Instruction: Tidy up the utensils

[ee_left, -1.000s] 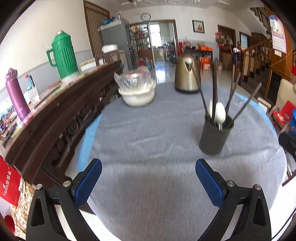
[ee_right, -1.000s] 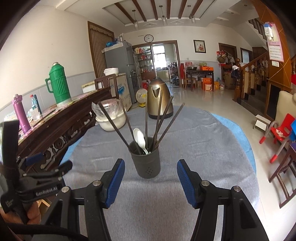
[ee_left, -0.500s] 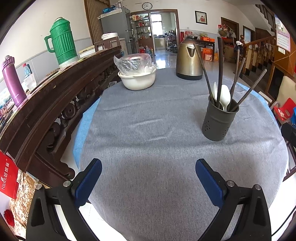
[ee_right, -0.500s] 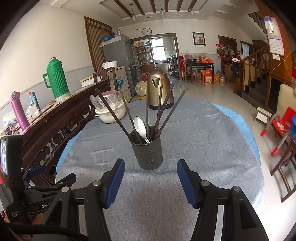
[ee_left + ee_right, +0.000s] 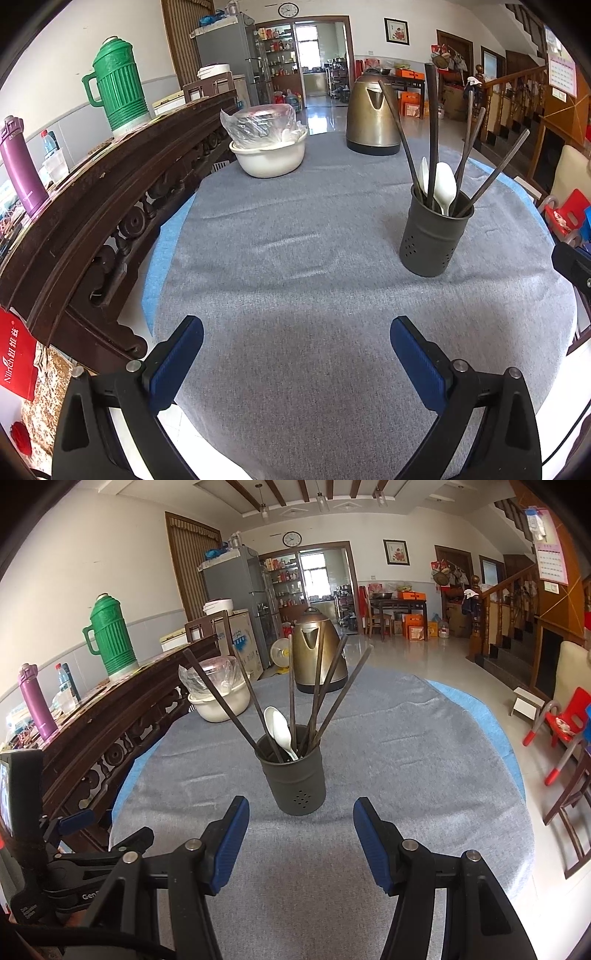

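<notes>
A dark perforated utensil holder (image 5: 432,236) (image 5: 293,781) stands upright on the grey cloth. It holds several dark chopsticks (image 5: 316,686) and a white spoon (image 5: 445,188) (image 5: 279,727). My left gripper (image 5: 295,345) hovers open over bare cloth, with the holder ahead to its right. My right gripper (image 5: 301,834) is open just short of the holder, which sits centred ahead of the gap, with nothing between the blue pads. The left gripper's body (image 5: 74,853) shows at the left edge of the right wrist view.
A white bowl with a plastic-wrapped lid (image 5: 269,151) and a bronze kettle (image 5: 371,110) stand at the far side of the round table (image 5: 295,280). A dark carved wooden sideboard (image 5: 92,206) runs along the left, bearing a green thermos (image 5: 120,96) and a purple bottle (image 5: 20,170). Chairs (image 5: 565,727) stand right.
The left wrist view has risen and tilted, so the holder and bowl sit lower and nearer in frame. The right view shifted only slightly. Both grippers stay open.
</notes>
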Demonstrator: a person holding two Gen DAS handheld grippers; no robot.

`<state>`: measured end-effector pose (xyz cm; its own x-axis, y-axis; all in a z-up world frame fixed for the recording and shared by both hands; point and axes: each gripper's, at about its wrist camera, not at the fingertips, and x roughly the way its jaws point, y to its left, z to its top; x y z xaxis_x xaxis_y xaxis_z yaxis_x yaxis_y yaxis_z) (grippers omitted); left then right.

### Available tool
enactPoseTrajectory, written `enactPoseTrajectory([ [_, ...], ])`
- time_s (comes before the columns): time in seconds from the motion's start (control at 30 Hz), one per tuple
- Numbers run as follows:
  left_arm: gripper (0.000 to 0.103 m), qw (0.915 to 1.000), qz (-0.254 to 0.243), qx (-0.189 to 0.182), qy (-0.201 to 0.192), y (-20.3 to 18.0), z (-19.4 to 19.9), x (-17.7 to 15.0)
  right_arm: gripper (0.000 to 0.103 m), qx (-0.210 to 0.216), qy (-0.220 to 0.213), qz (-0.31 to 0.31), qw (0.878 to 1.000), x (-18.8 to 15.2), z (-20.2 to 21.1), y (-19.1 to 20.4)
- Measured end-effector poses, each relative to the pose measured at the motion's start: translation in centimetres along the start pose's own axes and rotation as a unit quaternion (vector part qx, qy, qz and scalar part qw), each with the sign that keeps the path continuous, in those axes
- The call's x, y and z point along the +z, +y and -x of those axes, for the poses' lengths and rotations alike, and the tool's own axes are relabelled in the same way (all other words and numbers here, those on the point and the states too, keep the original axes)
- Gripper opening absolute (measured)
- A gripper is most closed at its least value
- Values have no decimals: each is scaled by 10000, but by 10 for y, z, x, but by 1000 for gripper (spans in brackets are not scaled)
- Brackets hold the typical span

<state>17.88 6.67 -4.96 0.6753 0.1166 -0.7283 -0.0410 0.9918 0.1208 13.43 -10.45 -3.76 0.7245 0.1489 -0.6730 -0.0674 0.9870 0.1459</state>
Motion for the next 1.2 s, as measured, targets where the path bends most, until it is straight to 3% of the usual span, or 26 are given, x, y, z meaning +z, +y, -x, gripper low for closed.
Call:
enactPoseTrajectory([
  [0.47,101,10000,5,-4,46,-1,-2,1,62,-17,34,-5,10000,-2,-6,-3],
  [1.2,101,9993,175,-170,-295,11,25,6,62,-82,-264,271,9993,4,14,19],
])
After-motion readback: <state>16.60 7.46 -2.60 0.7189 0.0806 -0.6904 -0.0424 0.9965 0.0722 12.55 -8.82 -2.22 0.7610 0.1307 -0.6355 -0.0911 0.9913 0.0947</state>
